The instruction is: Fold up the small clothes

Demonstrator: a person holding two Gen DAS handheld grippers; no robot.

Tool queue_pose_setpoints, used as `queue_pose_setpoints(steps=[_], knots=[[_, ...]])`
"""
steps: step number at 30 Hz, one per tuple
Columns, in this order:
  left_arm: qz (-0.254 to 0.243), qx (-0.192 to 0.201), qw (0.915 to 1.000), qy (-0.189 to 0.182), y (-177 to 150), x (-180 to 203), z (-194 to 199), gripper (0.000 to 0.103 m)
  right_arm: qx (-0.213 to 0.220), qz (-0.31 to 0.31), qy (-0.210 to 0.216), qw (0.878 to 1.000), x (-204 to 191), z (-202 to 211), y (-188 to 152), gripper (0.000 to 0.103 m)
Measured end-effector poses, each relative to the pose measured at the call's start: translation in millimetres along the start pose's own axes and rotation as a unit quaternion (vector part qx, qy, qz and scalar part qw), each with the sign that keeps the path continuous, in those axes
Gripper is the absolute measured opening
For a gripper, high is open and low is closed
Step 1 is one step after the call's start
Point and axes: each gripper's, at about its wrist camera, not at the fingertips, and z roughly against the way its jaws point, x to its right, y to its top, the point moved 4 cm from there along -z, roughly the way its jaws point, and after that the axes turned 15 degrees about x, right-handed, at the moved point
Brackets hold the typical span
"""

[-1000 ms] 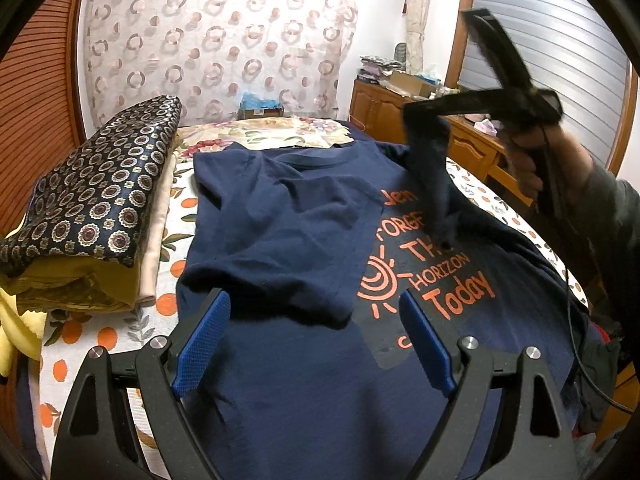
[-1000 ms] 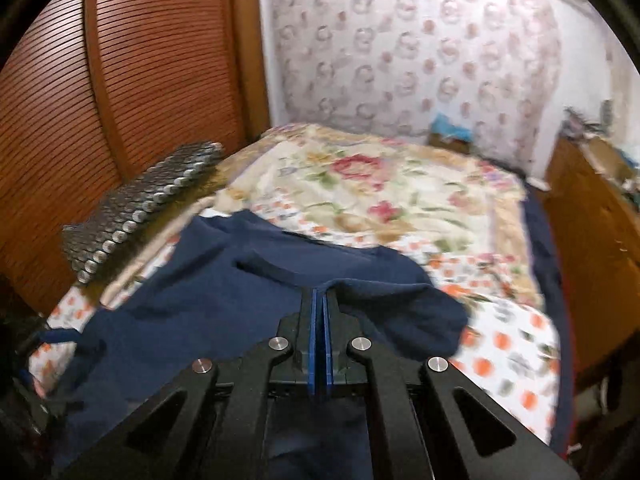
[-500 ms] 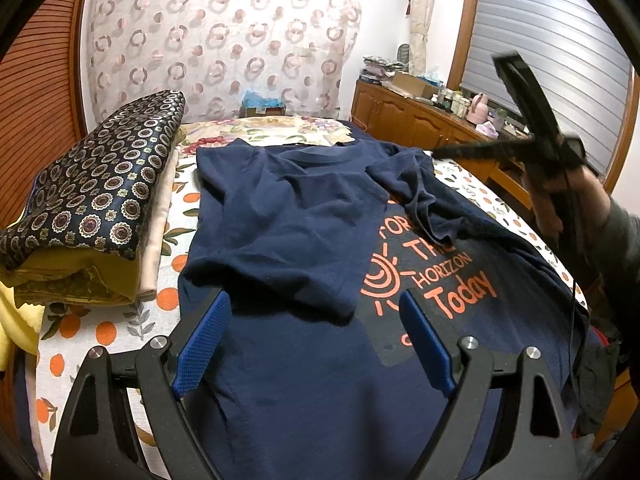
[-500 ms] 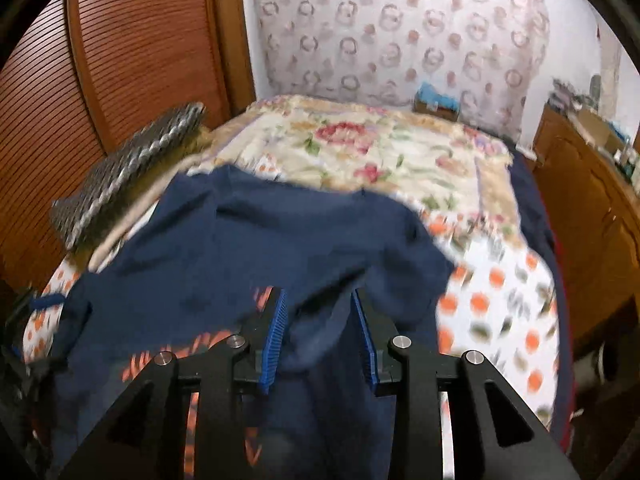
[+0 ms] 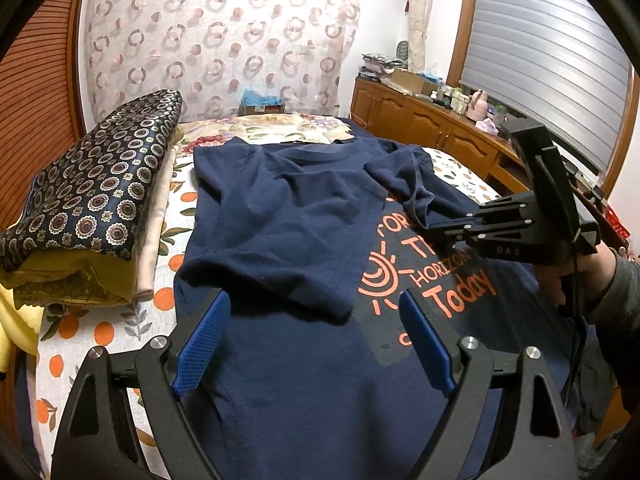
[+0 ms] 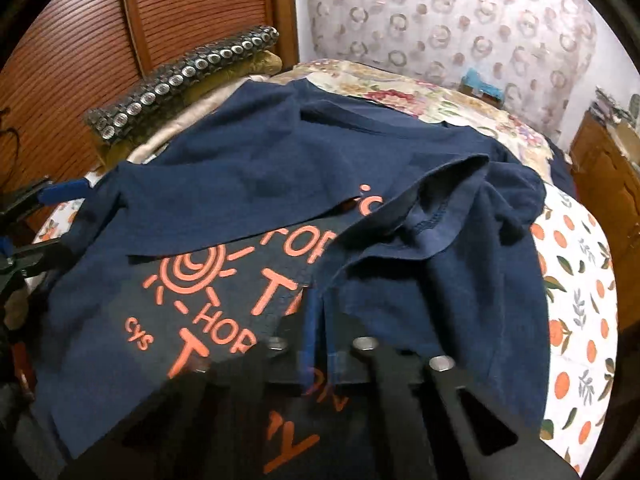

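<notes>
Since a second ago the right gripper point(image 6: 318, 336) has let the right sleeve point(image 5: 416, 184) drop onto the chest print and come down low over the shirt's right side; its blue pads now sit nearly together around a thin ridge of navy cloth, though blur makes it hard to say whether they truly pinch it. The bed point(image 5: 108, 332), with its orange-fruit sheet, carries the navy T-shirt point(image 5: 288, 224) spread face up, collar toward the far curtain, its left side already turned inward over part of the print. The left gripper point(image 5: 312, 340) hovers over the shirt's lower middle, fingers spread wide, holding nothing. To do the right-side fold well, I would judge it best to take the side edge cleanly, keep the dropped sleeve flat inside, and lay the fold parallel to the left one.
</notes>
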Motion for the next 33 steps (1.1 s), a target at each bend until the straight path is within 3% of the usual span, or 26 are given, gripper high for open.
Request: queue_pose_setpoints(steps=[9, 13, 20, 27, 31, 33], knots=[[0.005, 0.006, 1.0, -0.002, 0, 0, 3, 0.087, 0.03, -0.03, 0.065, 0.997, -3, 28, 8, 0.003], [0.004, 0.006, 1.0, -0.004, 0, 1, 4, 0.087, 0.046, -0.028, 0.029, 0.998, 14, 30, 13, 0.027], [0.007, 0.008, 0.9999, -0.007, -2, 2, 5, 0.087, 0.033, -0.048, -0.027, 0.998, 47, 10, 16, 0.035], [0.005, 0.001, 0.9999, -0.009, -6, 4, 2, 0.087, 0.015, -0.135, -0.027, 0.99, 74, -33, 27, 0.035], [0.008, 0.0, 0.9999, -0.008, -8, 3, 3, 0.087, 0.014, -0.145, -0.033, 0.989, 73, -47, 35, 0.034], [0.01, 0.0, 0.9999, -0.007, -8, 1, 4, 0.087, 0.026, -0.131, -0.041, 0.99, 72, -48, 40, 0.011]])
